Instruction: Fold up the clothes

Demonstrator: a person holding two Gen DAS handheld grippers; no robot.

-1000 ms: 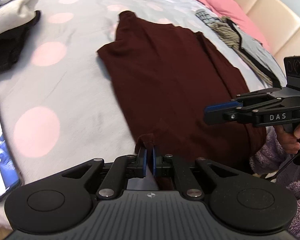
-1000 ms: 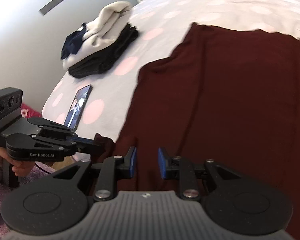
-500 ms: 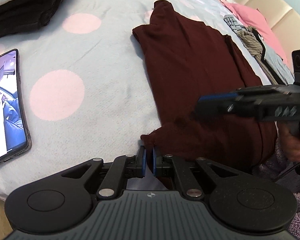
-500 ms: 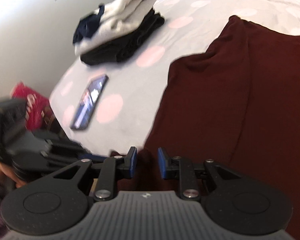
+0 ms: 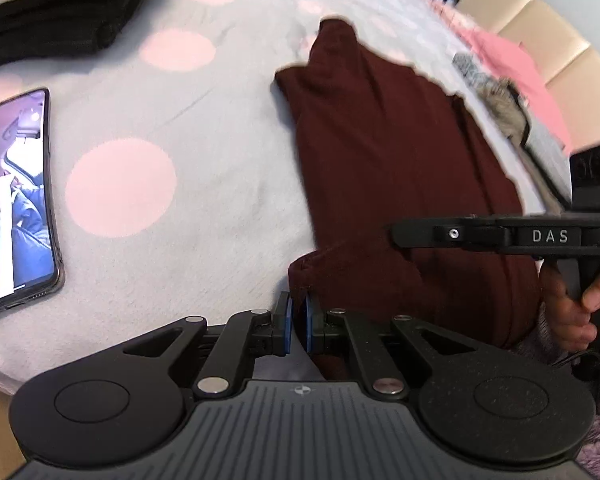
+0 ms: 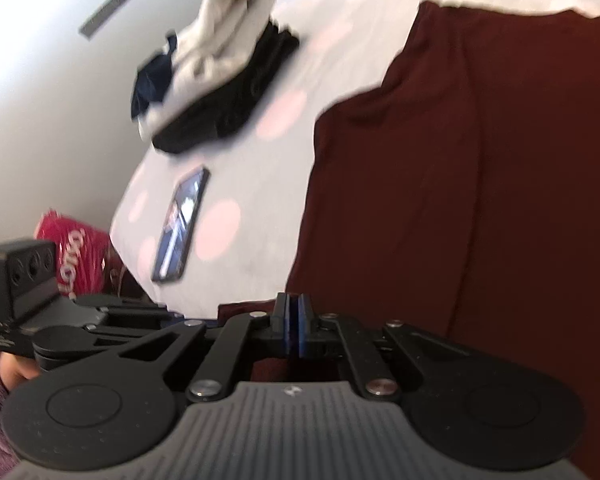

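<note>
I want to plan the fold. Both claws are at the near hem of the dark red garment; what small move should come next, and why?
Probably lift both claws together and carry the hem toward the far end. The left claw is shut on a corner of the dark red garment, the right claw is shut at its hem, and the rest lies flat.

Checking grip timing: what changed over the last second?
The right gripper closed its jaws on the near hem of the maroon shirt; a second ago they stood open. The left gripper stayed shut on the shirt's corner. Phone and clothes pile unchanged.
</note>
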